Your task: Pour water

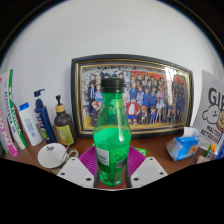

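A green plastic bottle (112, 135) with a dark cap and a white label stands upright between my fingers. My gripper (112, 172) is shut on its lower body, with the magenta pads (90, 160) pressed against both sides. The bottle's base is hidden below the fingers. A white cup (52, 155) sits on the wooden table (160, 160), just ahead of the left finger and to the left of the bottle.
A framed group photo (140, 92) leans on the wall behind the bottle. Left of it stand a blue pump bottle (42, 110), an amber pump bottle (63, 126) and several tubes (14, 118). A blue packet (183, 147) and a white sign (211, 118) are at the right.
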Available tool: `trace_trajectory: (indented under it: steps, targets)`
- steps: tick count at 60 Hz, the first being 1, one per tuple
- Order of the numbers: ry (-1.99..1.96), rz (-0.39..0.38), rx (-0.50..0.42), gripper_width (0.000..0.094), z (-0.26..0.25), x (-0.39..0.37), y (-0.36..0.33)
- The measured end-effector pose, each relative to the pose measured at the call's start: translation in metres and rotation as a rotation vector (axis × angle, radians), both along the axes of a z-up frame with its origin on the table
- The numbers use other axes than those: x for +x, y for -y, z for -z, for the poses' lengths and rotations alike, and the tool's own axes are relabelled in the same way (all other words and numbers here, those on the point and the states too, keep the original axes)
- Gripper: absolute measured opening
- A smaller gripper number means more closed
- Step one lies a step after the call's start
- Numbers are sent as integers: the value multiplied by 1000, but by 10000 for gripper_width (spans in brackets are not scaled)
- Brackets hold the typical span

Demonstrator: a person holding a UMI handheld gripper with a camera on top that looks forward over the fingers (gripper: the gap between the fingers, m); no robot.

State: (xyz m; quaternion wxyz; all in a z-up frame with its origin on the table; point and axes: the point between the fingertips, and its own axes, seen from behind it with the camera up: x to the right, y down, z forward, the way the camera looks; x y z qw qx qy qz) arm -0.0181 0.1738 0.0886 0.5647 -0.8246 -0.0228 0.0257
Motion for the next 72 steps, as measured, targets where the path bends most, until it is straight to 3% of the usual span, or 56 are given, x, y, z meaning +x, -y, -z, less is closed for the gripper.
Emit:
trace_trajectory:
  steps: [10, 19, 26, 49, 72]
  targets:
    - [-2, 9, 18, 384, 1, 1, 1]
    - [-1, 4, 6, 532, 3, -2, 6]
    - [3, 7, -68, 863, 13, -4, 17]
    - [24, 109, -239, 853, -46, -24, 137]
    - [53, 157, -306, 853, -102, -78, 269]
